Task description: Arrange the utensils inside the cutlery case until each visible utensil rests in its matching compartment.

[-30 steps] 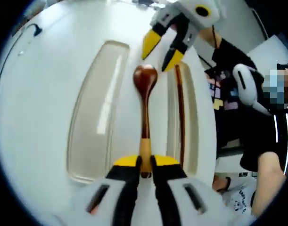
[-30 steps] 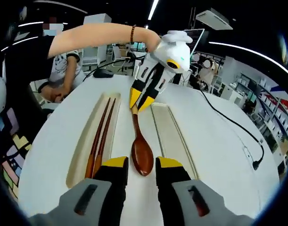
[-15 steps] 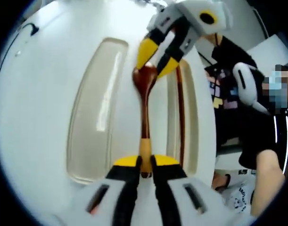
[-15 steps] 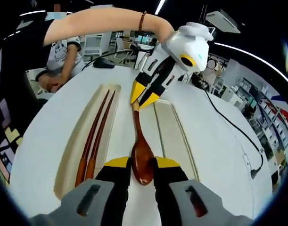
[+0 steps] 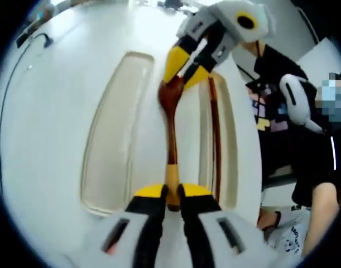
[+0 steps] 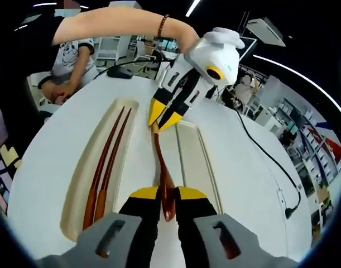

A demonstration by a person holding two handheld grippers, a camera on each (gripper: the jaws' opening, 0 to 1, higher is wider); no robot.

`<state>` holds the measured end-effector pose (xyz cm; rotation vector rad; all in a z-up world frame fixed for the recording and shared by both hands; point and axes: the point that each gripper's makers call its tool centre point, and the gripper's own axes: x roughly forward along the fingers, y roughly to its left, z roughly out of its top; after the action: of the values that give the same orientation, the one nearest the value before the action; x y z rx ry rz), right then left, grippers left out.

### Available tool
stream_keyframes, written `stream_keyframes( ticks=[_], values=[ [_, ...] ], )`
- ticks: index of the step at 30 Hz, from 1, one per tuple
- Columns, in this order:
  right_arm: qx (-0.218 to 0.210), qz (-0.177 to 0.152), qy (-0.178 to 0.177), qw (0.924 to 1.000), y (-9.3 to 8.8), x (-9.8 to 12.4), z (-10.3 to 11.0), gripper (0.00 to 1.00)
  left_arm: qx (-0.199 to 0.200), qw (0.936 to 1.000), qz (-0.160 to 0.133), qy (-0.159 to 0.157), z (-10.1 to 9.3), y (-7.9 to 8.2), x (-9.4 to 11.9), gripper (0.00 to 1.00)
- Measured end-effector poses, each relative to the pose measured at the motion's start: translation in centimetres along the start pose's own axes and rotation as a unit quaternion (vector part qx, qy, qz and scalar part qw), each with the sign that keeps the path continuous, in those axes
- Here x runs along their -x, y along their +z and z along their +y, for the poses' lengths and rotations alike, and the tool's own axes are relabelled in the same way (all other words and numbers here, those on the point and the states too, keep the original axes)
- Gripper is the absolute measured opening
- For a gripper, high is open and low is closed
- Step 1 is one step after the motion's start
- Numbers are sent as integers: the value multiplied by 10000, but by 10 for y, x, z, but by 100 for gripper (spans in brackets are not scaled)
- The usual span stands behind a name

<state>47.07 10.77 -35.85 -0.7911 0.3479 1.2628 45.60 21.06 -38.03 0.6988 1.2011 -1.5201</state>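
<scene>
left gripper view: the left gripper (image 5: 171, 192) pinches the spoon (image 5: 171, 125) by its handle end. the right gripper (image 6: 167, 195) squeezes the spoon's bowl, turned on its side. the spoon sits between two slots of the white case (image 6: 53, 162). the chopsticks (image 6: 105, 167) lie in one slot.

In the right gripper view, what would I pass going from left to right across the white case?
Chopsticks in their long slot → wooden spoon, held at both ends by the tongs → empty slot → black cable.
</scene>
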Motion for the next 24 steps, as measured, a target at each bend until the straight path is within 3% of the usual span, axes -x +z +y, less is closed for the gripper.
stream_keyframes(
  ticks=[9,18,24],
  values=[
    [145,-65,-257,9995,2,0,-5,3,-309,9988,53,363,1,0,-2,9],
    [381,-130,-477,9980,2,-2,-8,2,-195,9982,13,560,2,0,-2,8],
    [284,-160,-523,9981,4,-1,-12,2,-143,9976,-11,680,2,0,-2,7]
  ],
)
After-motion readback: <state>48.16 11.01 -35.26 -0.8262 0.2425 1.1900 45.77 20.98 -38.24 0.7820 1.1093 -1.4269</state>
